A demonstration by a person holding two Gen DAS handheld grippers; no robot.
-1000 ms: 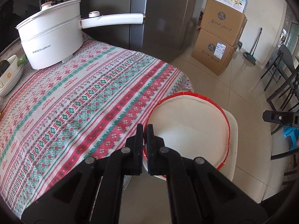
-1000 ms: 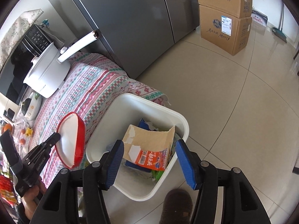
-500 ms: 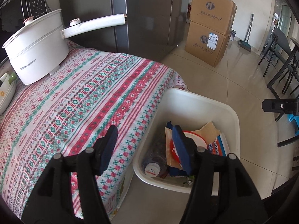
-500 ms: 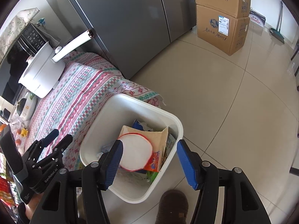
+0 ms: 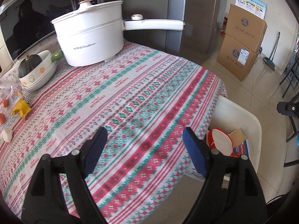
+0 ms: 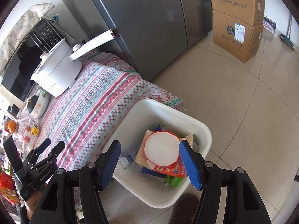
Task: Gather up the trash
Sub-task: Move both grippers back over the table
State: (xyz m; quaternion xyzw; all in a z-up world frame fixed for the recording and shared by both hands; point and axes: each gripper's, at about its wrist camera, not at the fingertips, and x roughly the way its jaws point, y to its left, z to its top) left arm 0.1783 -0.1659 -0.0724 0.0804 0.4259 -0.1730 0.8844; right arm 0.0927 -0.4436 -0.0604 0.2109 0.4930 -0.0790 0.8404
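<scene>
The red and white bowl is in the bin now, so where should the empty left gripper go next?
Probably back over the table toward the yellow wrapper near its far left edge. The left gripper is open, its jaws have just been opening and nothing is between them. The paper bowl already lies in the white bin, while that crumpled wrapper looks like trash left on the tablecloth.

the tablecloth (image 5: 130,97) hides part of the white bin (image 5: 241,115).
</scene>
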